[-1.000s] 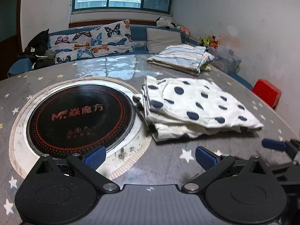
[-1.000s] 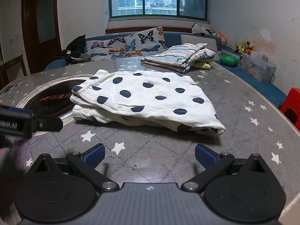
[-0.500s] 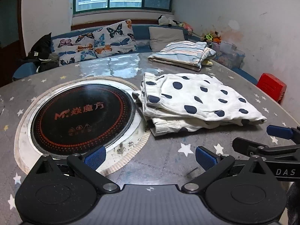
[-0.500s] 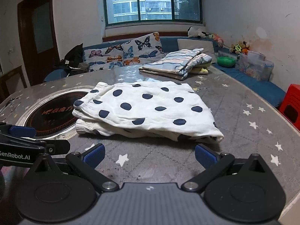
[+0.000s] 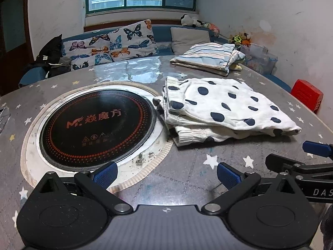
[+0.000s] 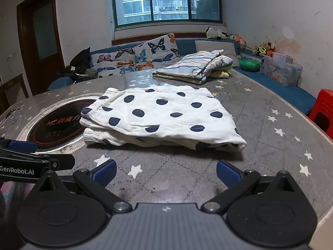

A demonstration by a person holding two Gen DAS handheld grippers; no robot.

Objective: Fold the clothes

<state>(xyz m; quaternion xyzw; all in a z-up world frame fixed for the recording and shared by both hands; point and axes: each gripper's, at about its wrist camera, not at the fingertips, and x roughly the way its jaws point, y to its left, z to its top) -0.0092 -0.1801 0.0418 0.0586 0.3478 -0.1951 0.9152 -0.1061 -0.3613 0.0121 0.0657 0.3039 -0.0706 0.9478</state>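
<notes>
In the left wrist view, the left gripper hangs low over the star-printed tabletop with its jaws wide apart and nothing between them. The polka-dot garment lies folded in several layers on the table, just to the right of the round induction cooktop, with one corner touching its pale rim. Behind it a striped folded garment rests near the far edge. The right gripper enters from the right, cut off by the frame. In the right wrist view, the right gripper also has its jaws wide open and empty, near the front edge of the polka-dot garment. Both garments already lie folded, so the task looks close to finished or finished; whether one more fold is intended cannot be judged. The layers under the top one are mostly hidden, and something yellow under the striped folded garment is too covered to name.
</notes>
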